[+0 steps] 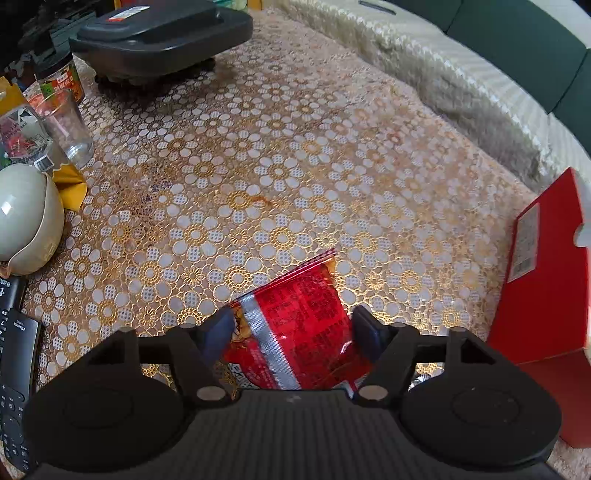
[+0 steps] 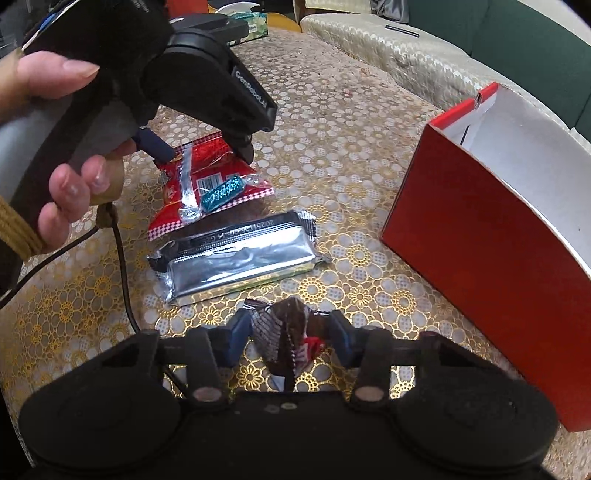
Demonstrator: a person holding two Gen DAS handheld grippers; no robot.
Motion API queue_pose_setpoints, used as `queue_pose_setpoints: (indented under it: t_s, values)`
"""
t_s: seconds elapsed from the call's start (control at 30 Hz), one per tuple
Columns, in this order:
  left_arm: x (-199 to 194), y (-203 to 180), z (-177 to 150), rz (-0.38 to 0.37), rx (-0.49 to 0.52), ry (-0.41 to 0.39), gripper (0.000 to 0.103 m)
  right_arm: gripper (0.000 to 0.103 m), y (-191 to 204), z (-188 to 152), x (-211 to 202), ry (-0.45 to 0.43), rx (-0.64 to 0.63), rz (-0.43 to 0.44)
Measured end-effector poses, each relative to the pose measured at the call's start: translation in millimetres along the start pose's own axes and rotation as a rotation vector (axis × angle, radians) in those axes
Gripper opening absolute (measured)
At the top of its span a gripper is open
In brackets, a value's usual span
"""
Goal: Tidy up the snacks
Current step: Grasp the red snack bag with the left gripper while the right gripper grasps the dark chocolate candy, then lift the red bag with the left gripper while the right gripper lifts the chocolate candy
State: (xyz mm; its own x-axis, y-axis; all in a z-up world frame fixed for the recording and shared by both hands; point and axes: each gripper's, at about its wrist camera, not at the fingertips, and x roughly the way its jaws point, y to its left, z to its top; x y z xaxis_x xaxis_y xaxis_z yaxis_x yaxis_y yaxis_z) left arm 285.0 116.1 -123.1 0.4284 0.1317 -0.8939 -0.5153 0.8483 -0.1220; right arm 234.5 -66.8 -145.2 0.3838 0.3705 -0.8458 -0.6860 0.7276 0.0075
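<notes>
A red snack packet [image 1: 295,321] lies on the flower-patterned surface [image 1: 295,166] squarely between the two blue pads of the left claw [image 1: 291,325]; the packet's creased sides meet both pads, so the claw grips it at its near end while the far end rests on the cloth. Seen from the right wrist, the same left claw [image 2: 201,149] comes down on the far edge of the red snack packet [image 2: 207,184], with a person's hand [image 2: 66,147] wrapped round its handle. A small teal sweet [image 2: 221,194] rests on top of that packet. Just in front lies a silver foil bar [image 2: 236,258], flat on the surface and apart from either claw.

The right claw [image 2: 288,332] is closed on a small dark-wrapped chocolate [image 2: 284,332], its pads pressing the wrapper from both sides, the sweet held just above the cloth. To the right stands an open red box [image 2: 480,229] with a white inside, well apart from the snacks. At the left edge of the left wrist view stand a drinking glass [image 1: 70,125] and a black appliance [image 1: 159,33].
</notes>
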Motion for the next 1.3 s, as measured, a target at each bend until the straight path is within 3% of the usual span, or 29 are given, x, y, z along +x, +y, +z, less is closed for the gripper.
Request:
queue_pose_setpoints:
  t_s: [0.3,0.77,1.03,1.3]
  values:
    - [-13.8,20.1,-8.0,-0.105,0.022,-0.025,0.055,0.033,7.3,-7.2,-10.1,-0.024,0.022,-0.007]
    - [-57.4,49.4,-31.7,-0.237,0.065,-0.086,0.053,0.024,-3.3,-28.6,-60.6,-0.117,0.155,0.029]
    - [-66.5,39.5,-40.4,-0.238,0.133,-0.093,0.053,0.025,-6.2,-40.9,-66.7,-0.122,0.188,0.031]
    - [-27.2,17.3,-23.8,-0.151,0.177,-0.014,0.053,0.025,-12.1,-38.5,-64.2,-0.134,0.217,0.064]
